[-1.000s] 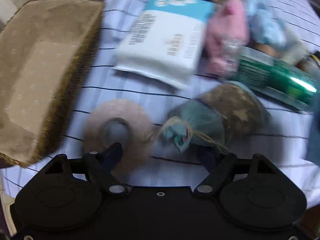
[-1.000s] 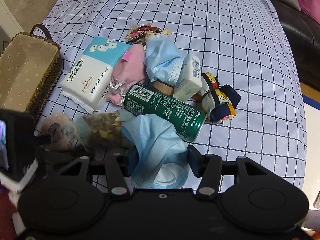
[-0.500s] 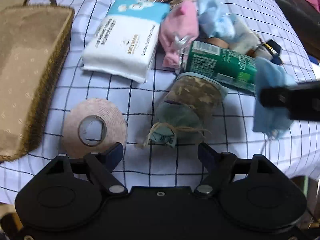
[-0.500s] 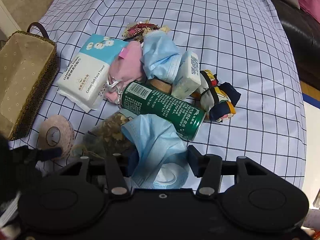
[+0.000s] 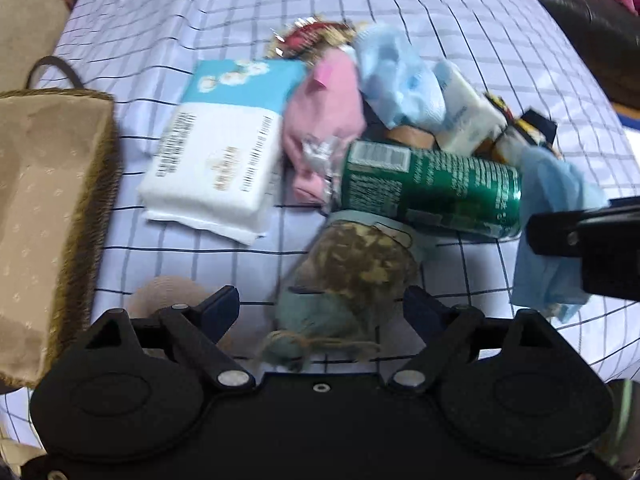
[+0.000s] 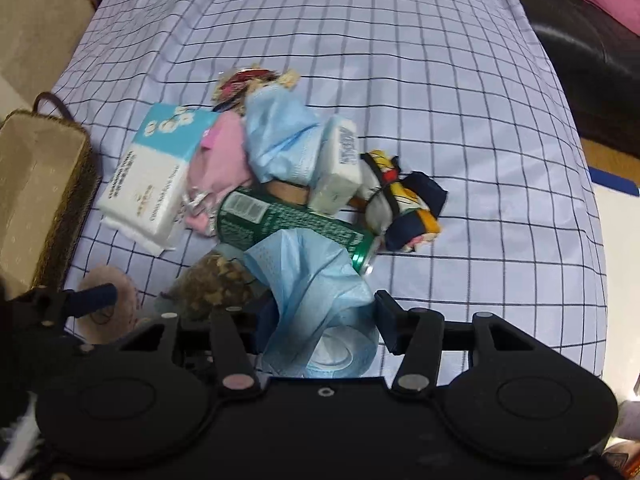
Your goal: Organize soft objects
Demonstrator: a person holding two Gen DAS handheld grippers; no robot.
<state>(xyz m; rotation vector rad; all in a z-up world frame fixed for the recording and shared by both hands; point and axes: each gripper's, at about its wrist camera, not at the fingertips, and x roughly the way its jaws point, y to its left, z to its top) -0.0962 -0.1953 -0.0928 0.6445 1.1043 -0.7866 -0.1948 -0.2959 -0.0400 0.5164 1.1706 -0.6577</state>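
My left gripper [image 5: 320,308] is open, its jaws on either side of a teal sachet pouch [image 5: 344,280] tied with twine, not closed on it. The pouch also shows in the right wrist view [image 6: 216,280]. My right gripper [image 6: 320,316] is shut on a light blue face mask [image 6: 312,284], which hangs from it in the left wrist view [image 5: 548,232]. A woven basket [image 5: 44,208] with beige lining stands at the left. A pile holds a tissue pack [image 5: 224,152], a pink cloth [image 5: 324,120], another blue mask [image 6: 280,136] and rolled socks [image 6: 404,204].
A green can [image 5: 432,188] lies on its side behind the pouch. A beige tape roll [image 5: 168,292] lies by my left finger. A small white tissue packet [image 6: 338,164] leans in the pile. The checked sheet [image 6: 400,60] stretches far and right; a dark sofa [image 6: 580,40] is beyond.
My left gripper has moved forward and right so the pouch now sits between its jaws and the tape roll is mostly hidden. My right gripper still holds the mask, lifted slightly.
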